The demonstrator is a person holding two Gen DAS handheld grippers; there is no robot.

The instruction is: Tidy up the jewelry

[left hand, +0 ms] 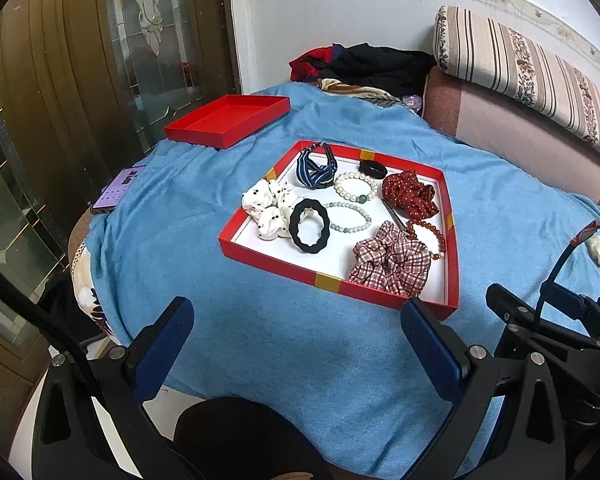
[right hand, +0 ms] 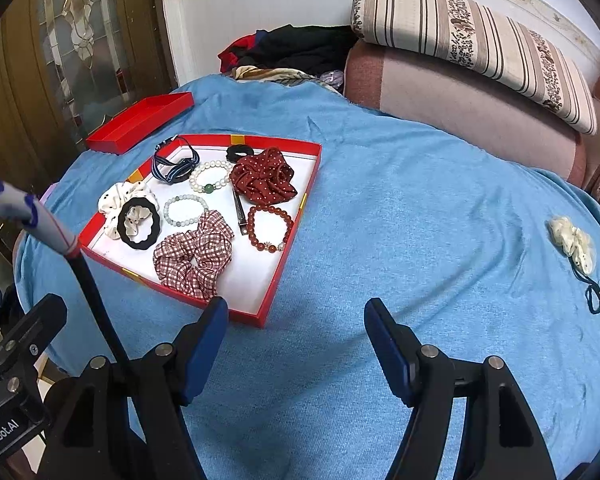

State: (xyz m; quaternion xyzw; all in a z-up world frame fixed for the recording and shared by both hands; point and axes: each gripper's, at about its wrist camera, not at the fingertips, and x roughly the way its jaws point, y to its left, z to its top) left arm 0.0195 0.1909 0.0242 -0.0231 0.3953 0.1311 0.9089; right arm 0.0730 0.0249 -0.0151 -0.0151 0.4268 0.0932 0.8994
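**Operator:** Status of both grippers, please, left to right.

**Manual:** Your left gripper [left hand: 298,328] has its jaws spread wide with nothing between them; it hangs over the near edge of the blue blanket [left hand: 260,340]. Your right gripper [right hand: 294,320] is likewise wide open and holds nothing, over the blanket just beside the near right corner of the red tray [right hand: 256,316].

**Operator:** Where is the jewelry?

**Manual:** Start at the blanket's far left edge: you see an open red lid [left hand: 228,120], with a phone [left hand: 118,192] near it at the left edge. The tray sits left of centre. Inside it, from the left: a white dotted scrunchie [right hand: 116,200] with a black hair tie [right hand: 140,222] lying on it, a striped headband [right hand: 172,168] overlapping the far rim, a pale bead bracelet [right hand: 186,210], a pearl bracelet [right hand: 212,178], a plaid scrunchie [right hand: 194,256] at the near rim, a metal clip [right hand: 239,210], a red dotted scrunchie [right hand: 264,178] and a red bead bracelet [right hand: 270,226]. A cream scrunchie [right hand: 572,244] lies well apart, near the blanket's right edge.
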